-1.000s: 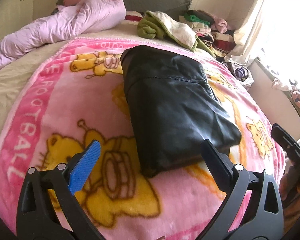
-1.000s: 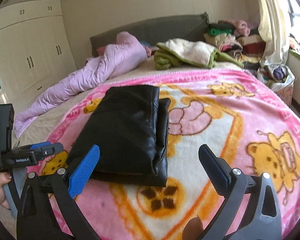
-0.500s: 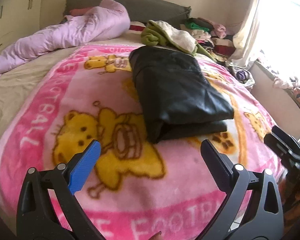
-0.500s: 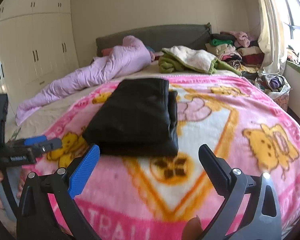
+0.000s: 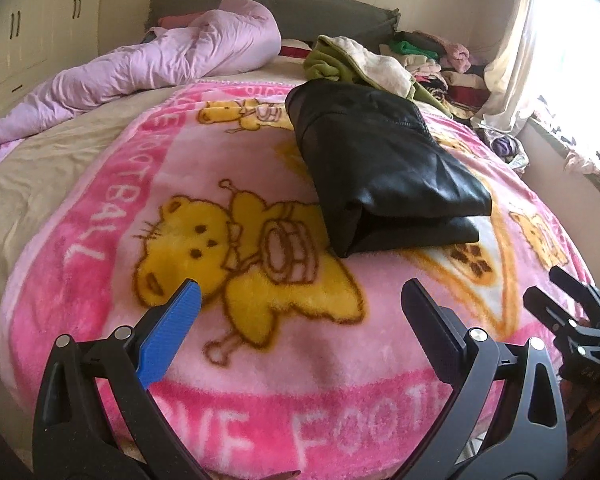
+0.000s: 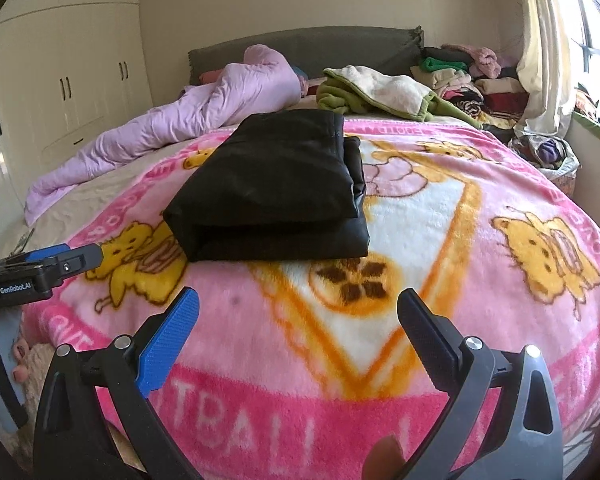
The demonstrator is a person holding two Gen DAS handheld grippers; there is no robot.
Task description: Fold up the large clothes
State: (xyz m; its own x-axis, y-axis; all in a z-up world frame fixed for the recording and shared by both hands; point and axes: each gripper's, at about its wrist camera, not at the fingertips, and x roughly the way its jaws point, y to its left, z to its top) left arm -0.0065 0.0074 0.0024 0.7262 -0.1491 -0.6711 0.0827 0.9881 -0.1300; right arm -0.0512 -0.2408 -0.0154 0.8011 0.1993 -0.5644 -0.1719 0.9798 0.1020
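A black leather-look garment (image 5: pixel 380 164) lies folded into a thick rectangle on the pink cartoon blanket (image 5: pixel 100 208); it also shows in the right wrist view (image 6: pixel 272 188). My left gripper (image 5: pixel 300 296) is open and empty, held back near the blanket's front edge, well short of the garment. My right gripper (image 6: pixel 298 306) is open and empty, also near the front edge and apart from the garment. The right gripper shows at the right edge of the left wrist view (image 5: pixel 572 320), and the left gripper at the left of the right wrist view (image 6: pixel 44 268).
A lilac quilt (image 5: pixel 160 60) lies bunched at the bed's far left. A green and cream blanket (image 6: pixel 384 92) and stacked clothes (image 6: pixel 472 80) sit by the grey headboard (image 6: pixel 308 44). Wardrobes (image 6: pixel 64 80) stand left; a curtain and window right.
Both grippers have drawn back from the folded garment toward the bed's front edge and dropped lower. The garment lies still, now farther away in both views.
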